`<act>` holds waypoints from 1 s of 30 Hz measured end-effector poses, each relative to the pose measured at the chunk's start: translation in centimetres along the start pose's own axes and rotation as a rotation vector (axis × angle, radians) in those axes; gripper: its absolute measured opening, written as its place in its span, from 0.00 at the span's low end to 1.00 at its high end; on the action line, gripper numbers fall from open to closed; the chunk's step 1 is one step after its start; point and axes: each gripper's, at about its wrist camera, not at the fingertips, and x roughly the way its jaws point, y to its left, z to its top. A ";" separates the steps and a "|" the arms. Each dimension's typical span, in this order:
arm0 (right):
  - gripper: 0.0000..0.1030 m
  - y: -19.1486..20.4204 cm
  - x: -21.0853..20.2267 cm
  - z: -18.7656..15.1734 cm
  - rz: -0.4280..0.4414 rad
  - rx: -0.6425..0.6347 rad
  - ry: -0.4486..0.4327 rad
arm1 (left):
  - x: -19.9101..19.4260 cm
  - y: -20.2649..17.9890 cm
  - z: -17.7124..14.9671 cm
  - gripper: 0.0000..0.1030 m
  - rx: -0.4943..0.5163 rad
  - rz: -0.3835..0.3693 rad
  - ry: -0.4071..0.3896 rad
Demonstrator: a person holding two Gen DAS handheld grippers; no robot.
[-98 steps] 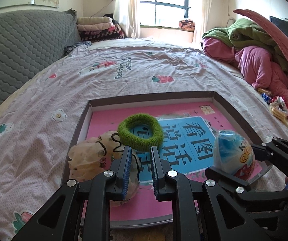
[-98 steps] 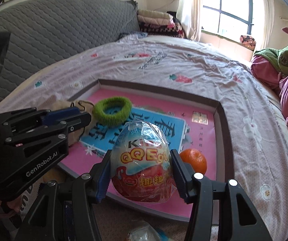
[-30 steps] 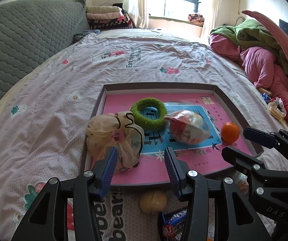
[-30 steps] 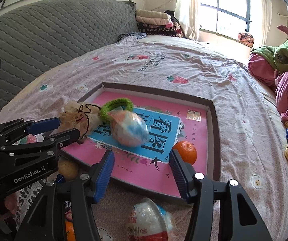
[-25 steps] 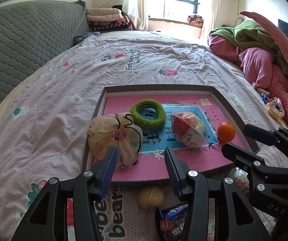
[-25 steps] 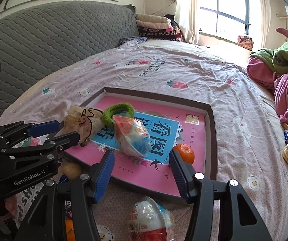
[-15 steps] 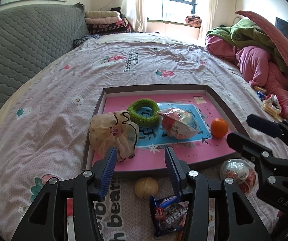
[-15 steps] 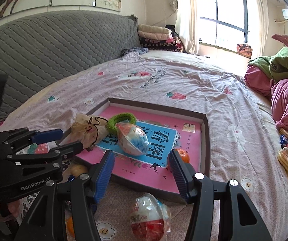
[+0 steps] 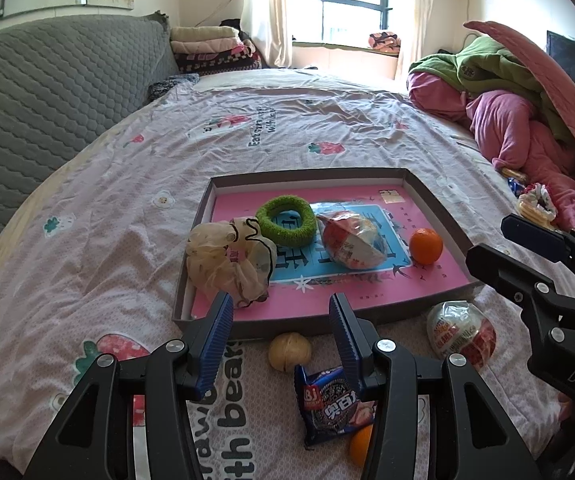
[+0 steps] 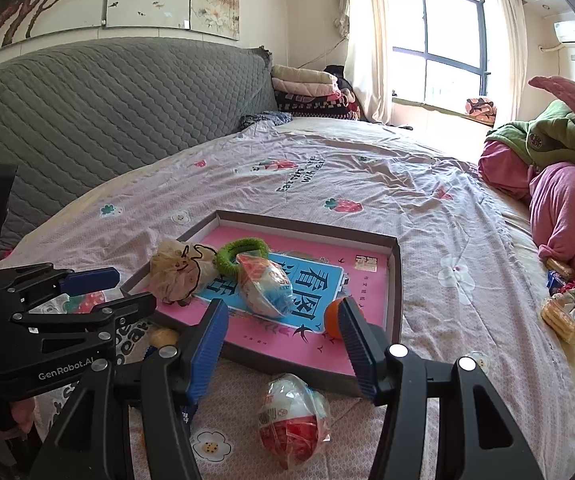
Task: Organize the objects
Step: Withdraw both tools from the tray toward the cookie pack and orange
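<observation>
A shallow box tray [image 9: 307, 174] [image 10: 307, 224] with a pink lining lies on the bed. Inside it are a beige scrunchie [image 9: 227, 258] [image 10: 175, 270], a green scrunchie [image 9: 265, 220] [image 10: 231, 254], a wrapped toy egg [image 9: 351, 240] [image 10: 265, 284] and an orange [image 9: 426, 245] [image 10: 333, 316]. In front of the tray lie a second wrapped egg [image 9: 461, 332] [image 10: 291, 428], a yellowish ball [image 9: 289, 351] [image 10: 161, 338], a blue snack packet [image 9: 331, 404] and another orange [image 9: 361, 450]. My left gripper [image 9: 281, 312] [image 10: 131, 290] and right gripper [image 10: 283, 316] [image 9: 491, 240] hover open and empty above the tray's near edge.
A grey quilted headboard [image 10: 107, 100] runs along the left. Pink and green clothes [image 9: 519, 112] are heaped at the right, with small snack items [image 10: 565, 312] by them. Folded blankets [image 9: 211, 50] are stacked at the far end by the window.
The right gripper, earlier shut on the wrapped egg, has left it in the tray. Both grippers have drawn back and risen, so the items in front of the tray have come into view.
</observation>
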 end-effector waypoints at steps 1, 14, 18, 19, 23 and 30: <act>0.55 0.0 -0.2 0.0 -0.003 0.001 -0.004 | -0.1 0.0 -0.1 0.50 0.000 0.000 0.000; 0.55 0.6 -1.7 -0.7 0.007 0.001 -0.031 | -1.4 -0.6 -1.3 0.50 0.016 0.000 0.006; 0.55 1.4 -2.2 -1.0 0.009 -0.017 -0.049 | -1.6 -0.4 -1.8 0.50 0.010 -0.002 0.014; 0.55 1.7 -2.4 -1.2 0.010 -0.024 -0.054 | -1.6 -0.4 -1.8 0.50 0.010 -0.002 0.015; 0.55 2.7 -2.9 -1.9 0.016 -0.043 -0.069 | -1.8 -0.2 -2.2 0.50 0.013 0.000 0.017; 0.55 4.0 -3.7 -3.4 0.033 -0.073 -0.077 | -1.9 0.0 -3.1 0.50 0.016 -0.002 0.030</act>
